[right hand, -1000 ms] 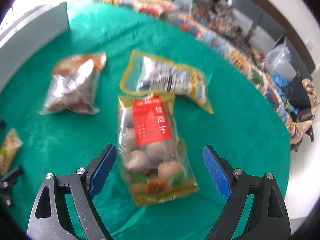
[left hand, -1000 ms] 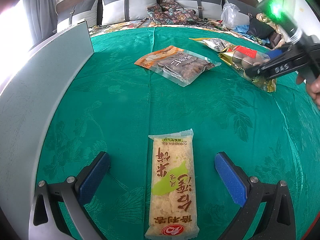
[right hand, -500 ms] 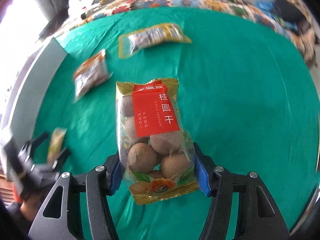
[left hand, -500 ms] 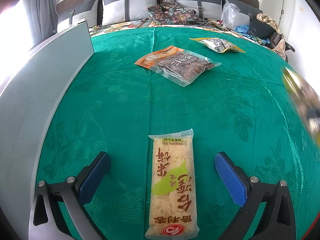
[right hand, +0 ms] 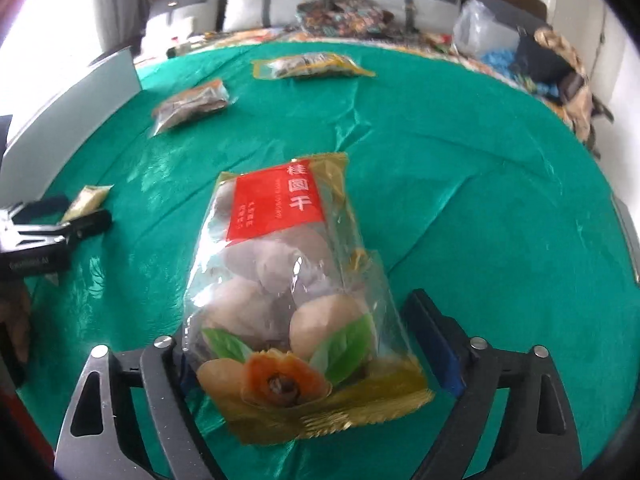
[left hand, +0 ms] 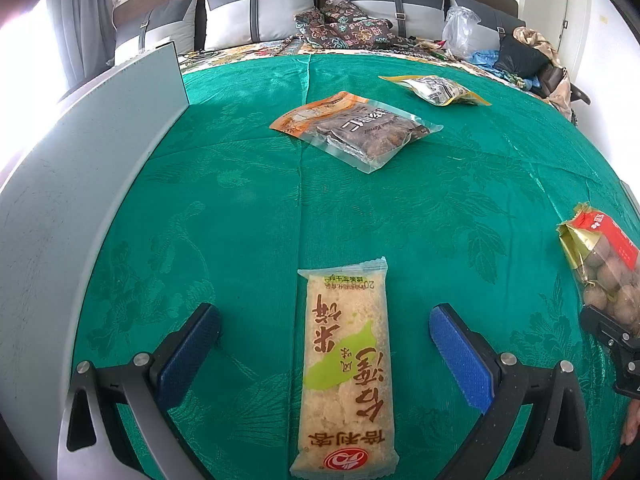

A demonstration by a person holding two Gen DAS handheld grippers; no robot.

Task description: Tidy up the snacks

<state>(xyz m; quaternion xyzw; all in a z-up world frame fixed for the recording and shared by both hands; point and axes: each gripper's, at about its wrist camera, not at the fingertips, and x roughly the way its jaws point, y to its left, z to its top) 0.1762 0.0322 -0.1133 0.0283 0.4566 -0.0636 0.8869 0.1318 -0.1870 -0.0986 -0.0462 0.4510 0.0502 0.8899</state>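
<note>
Carried from the tablecloth's (left hand: 248,208) far right toward its near edge, the longan bag (right hand: 288,280) is slipping free as the right gripper's (right hand: 316,344) jaws are opening around it, ideally releasing low beside the rice cracker bar (left hand: 346,364) that is lying untouched between the left gripper's (left hand: 324,356) spread jaws.

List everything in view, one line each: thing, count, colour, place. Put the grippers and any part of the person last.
rice cracker pack: one, pale yellow with green, between the left gripper's fingers, lying on the cloth.
longan bag: one, clear with red label and gold edges, between the right gripper's fingers.
brown snack pouch: one, orange and clear, mid cloth.
yellow-edged pouch: one, far side of cloth.
green cloth: one, covers the surface.
grey board: one, standing along the left edge.
pillows: several, grey and white, at the back.
left gripper: one, blue pads, open.
right gripper: one, jaws opening around the bag.
</note>
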